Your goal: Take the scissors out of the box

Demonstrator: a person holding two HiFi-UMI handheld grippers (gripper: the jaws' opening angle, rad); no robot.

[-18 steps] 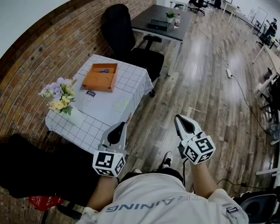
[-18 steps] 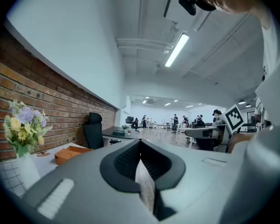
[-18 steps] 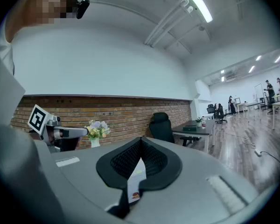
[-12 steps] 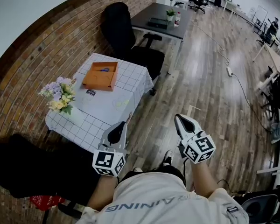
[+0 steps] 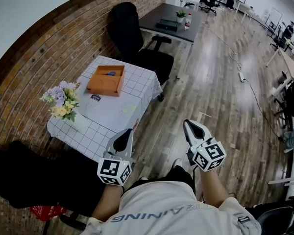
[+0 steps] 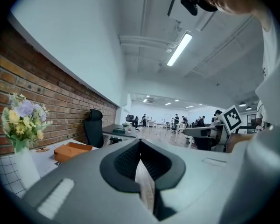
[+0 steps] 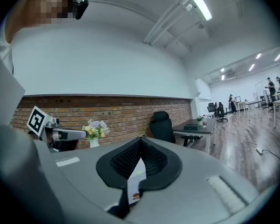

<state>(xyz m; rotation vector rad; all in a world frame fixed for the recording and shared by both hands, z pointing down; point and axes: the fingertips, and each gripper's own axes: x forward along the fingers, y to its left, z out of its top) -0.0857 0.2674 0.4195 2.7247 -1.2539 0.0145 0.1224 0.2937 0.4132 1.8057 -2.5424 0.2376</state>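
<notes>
An orange box (image 5: 106, 80) lies on a small table with a white checked cloth (image 5: 137, 87), well ahead of me by the brick wall. Blue scissors handles (image 5: 109, 74) show inside it. My left gripper (image 5: 125, 132) and right gripper (image 5: 189, 125) hover side by side in front of my body, short of the table, both shut and holding nothing. In the left gripper view the box (image 6: 72, 150) sits low at the left, beyond the shut left gripper (image 6: 140, 142). In the right gripper view the right gripper (image 7: 141, 140) is shut and the box is hidden.
A vase of flowers (image 5: 62, 101) stands at the table's near left corner, with a small dark card (image 5: 95, 98) and a pale object (image 5: 127, 110) on the cloth. A black office chair (image 5: 132, 38) and a dark desk (image 5: 169, 21) stand behind. Wooden floor stretches right.
</notes>
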